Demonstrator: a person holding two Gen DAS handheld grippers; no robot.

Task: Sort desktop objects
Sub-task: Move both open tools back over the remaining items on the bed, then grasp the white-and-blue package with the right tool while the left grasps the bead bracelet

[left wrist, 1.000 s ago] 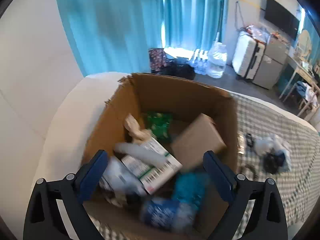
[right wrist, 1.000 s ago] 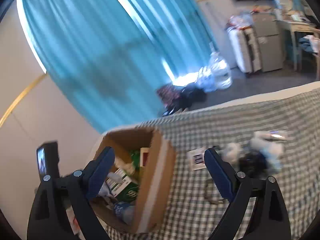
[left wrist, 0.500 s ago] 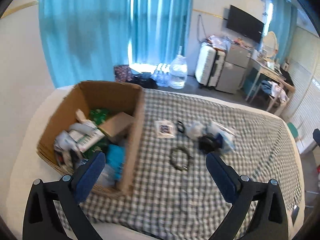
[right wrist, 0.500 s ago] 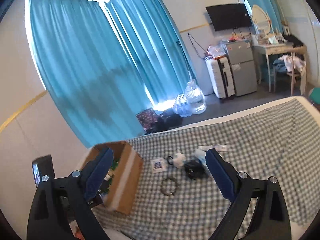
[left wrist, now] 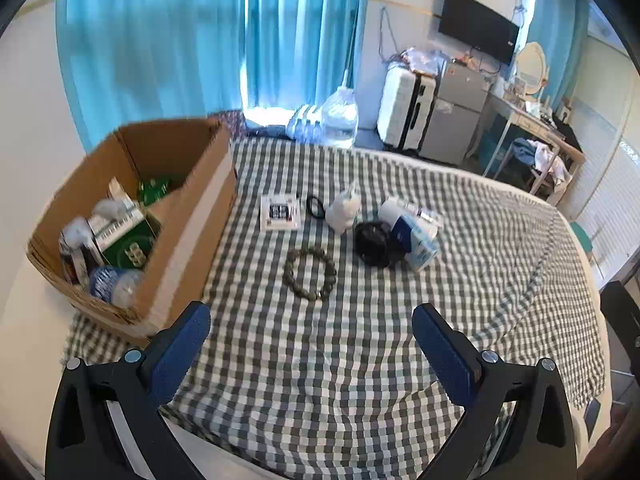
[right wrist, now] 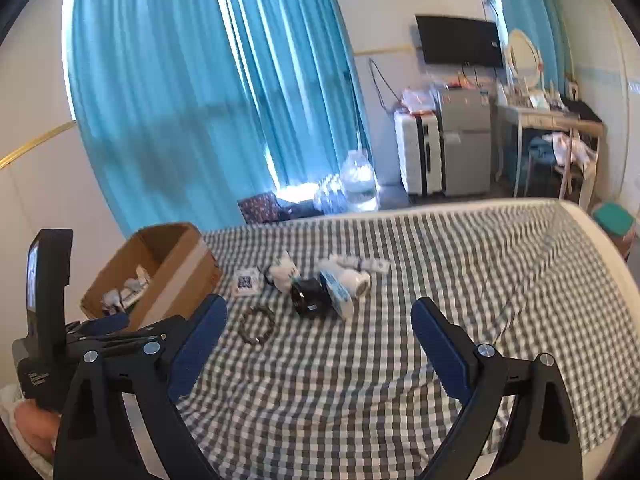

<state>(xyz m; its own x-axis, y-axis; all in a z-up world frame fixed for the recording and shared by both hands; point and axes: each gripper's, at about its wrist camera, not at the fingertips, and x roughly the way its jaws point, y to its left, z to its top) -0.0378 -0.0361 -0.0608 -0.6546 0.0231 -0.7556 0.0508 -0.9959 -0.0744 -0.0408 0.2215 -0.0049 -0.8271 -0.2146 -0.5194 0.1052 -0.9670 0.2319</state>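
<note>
Both tools are held back from the work, over the near edge of the checked cloth (left wrist: 360, 360). Left gripper (left wrist: 310, 344): jaws spread wide, nothing between them. Right gripper (right wrist: 318, 336): likewise spread and empty.

Cardboard box (left wrist: 192, 216) is set at the cloth's left edge, top open, already part-filled with packets and a bottle; it is judged to be the collecting point.

Still unsorted, clustered mid-cloth, well apart from both grippers: bead bracelet (left wrist: 310, 274) nearest, white card (left wrist: 280, 212) just beside the box, black hair tie (left wrist: 315, 205), small white figure (left wrist: 344, 212), black round object (left wrist: 374, 240) touching a blue-and-white pack (left wrist: 416, 236).

The bracelet, being nearest, is judged the likely next pick.
</note>
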